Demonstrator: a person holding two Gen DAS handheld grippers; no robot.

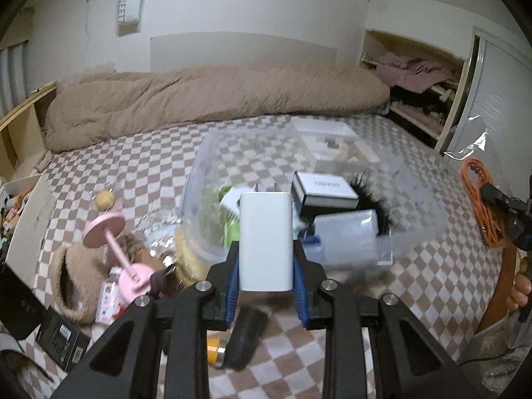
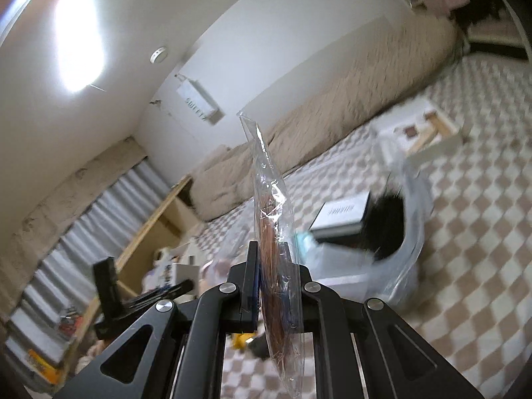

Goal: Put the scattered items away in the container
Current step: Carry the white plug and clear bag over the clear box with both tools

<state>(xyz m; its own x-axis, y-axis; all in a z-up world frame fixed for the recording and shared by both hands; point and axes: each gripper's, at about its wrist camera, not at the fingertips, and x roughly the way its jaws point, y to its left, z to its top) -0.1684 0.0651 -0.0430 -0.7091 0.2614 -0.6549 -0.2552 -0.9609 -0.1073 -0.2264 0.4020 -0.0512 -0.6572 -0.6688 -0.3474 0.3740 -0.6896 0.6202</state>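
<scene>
The left gripper (image 1: 266, 259) has its blue-padded jaws clamped on the two flat sides of a white charger (image 1: 266, 239), a smooth plastic block with rounded corners, standing upright with its two metal prongs at the top. The right gripper (image 2: 276, 286) has its jaws pressed nearly together, pinching a thin clear plastic bag (image 2: 277, 249) edge-on; the film is crinkled and glossy, and inside it lies a coil of orange cable (image 1: 478, 206), seen as a round loop from the left wrist view, where a hand (image 1: 520, 286) shows at the right edge.

Just beyond the charger sits the clear plastic container (image 1: 212, 173), rounded and see-through, resting on the checked bedspread (image 1: 415, 282), a soft beige-and-white fabric. Inside the container lie a white-and-black box (image 1: 324, 189), a tuft of black fur (image 1: 372, 199), a frosted rectangular case (image 1: 349, 236) and something green, blurred.

Left of the container, a pink dumbbell-shaped toy (image 1: 116, 252) leans over a fuzzy tan basket (image 1: 76, 282). Under the left jaws lies a black tube with a yellow end (image 1: 239, 339). Behind the container stands a shallow white tray (image 1: 326, 136), and along the wall runs a puffy tan quilted duvet (image 1: 212, 99).
</scene>
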